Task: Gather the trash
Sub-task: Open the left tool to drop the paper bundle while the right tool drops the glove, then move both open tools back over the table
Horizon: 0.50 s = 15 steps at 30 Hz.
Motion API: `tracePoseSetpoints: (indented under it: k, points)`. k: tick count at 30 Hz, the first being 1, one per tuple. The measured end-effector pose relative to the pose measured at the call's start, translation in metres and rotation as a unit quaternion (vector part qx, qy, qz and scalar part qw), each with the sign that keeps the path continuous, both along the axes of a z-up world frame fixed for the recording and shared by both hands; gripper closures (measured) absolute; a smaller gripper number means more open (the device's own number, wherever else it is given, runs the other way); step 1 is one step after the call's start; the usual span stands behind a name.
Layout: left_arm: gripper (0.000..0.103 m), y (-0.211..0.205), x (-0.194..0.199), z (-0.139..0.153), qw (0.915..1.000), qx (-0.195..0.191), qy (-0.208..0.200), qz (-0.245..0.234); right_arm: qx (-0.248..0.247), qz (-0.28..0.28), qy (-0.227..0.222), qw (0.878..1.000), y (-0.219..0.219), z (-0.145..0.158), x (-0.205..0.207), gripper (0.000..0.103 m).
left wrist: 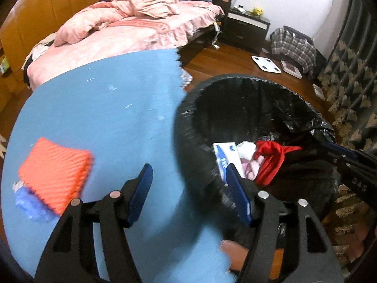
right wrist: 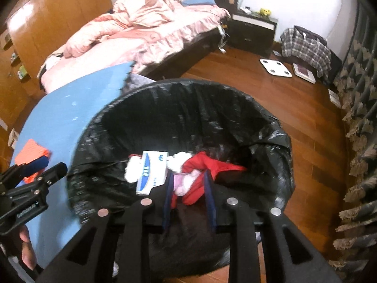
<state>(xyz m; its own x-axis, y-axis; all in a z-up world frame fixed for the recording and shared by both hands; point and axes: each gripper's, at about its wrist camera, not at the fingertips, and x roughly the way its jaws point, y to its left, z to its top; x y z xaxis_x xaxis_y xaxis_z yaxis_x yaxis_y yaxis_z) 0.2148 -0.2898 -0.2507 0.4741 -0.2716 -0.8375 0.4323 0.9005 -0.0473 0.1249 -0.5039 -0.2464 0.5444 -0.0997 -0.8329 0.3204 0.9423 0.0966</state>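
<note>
A bin with a black liner [left wrist: 235, 89] [right wrist: 188, 99] stands on the wood floor beside a blue mat [left wrist: 113, 108] [right wrist: 70, 110]. Inside lie a white-and-blue box [left wrist: 225, 155] [right wrist: 150, 172], white tissue [left wrist: 246, 149] [right wrist: 179, 161] and red cloth [left wrist: 271, 158] [right wrist: 212, 165]. My left gripper [left wrist: 188, 172] is open and empty over the bin's left rim. My right gripper [right wrist: 188, 176] is open and empty just above the trash in the bin. On the mat lie an orange ribbed packet [left wrist: 55, 172] [right wrist: 31, 151] and a blue crumpled piece [left wrist: 28, 202].
A bed with pink bedding [left wrist: 122, 30] [right wrist: 141, 30] stands behind the mat. A dark nightstand [left wrist: 247, 26], a white scale [left wrist: 266, 64] [right wrist: 275, 67], a plaid bag [left wrist: 293, 44] and a patterned curtain [left wrist: 353, 89] lie at the right. Wooden wardrobes [right wrist: 59, 18] stand at the left.
</note>
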Motion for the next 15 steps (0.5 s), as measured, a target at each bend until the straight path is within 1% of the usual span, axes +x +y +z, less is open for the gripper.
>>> tracePoseSetpoints:
  k: [5,7,15]
  points:
    - [0.04,0.044,-0.011,0.014,0.9998,0.0,-0.015,0.011,-0.002,0.019,-0.024,1.0,0.044,0.02,-0.012,0.071]
    - [0.038,0.065,-0.015,0.019,0.9996,-0.002,-0.018,0.023,0.001,0.027,-0.03,0.999,0.061,0.025,-0.015,0.07]
    - [0.038,0.139,-0.022,0.033,0.9978,-0.002,-0.032,0.059,0.016,0.068,-0.039,0.997,0.129,0.034,-0.023,0.07]
